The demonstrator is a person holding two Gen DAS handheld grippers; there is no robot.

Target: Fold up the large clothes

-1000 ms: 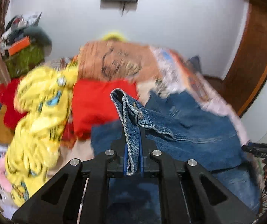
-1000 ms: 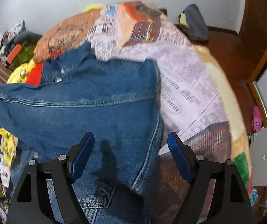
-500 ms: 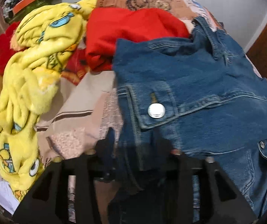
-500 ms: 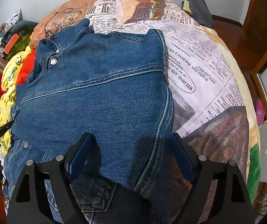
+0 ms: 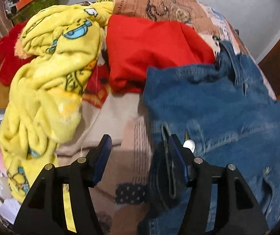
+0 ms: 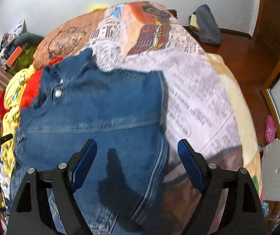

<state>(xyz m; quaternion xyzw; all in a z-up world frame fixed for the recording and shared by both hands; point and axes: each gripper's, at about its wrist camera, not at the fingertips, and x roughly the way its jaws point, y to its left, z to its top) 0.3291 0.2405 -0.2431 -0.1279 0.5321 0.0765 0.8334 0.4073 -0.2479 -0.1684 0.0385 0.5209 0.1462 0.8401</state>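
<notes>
Left fingers (image 5: 176,160) opening, denim jacket (image 5: 218,107) edge between | right fingers (image 6: 189,168) wide, empty | bedspread print (image 6: 194,101) unreadable

The denim jacket (image 6: 93,121) is smeared by motion blur, and its near hem runs off the bottom edge behind the right hand-held gripper (image 6: 137,164). Newsprint lettering on the bedspread (image 6: 194,101) is unreadable.

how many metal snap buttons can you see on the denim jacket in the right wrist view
2, stacked close together below the collar of the denim jacket: a larger one and a smaller one just above. Others may be hidden by folds or blur.
</notes>
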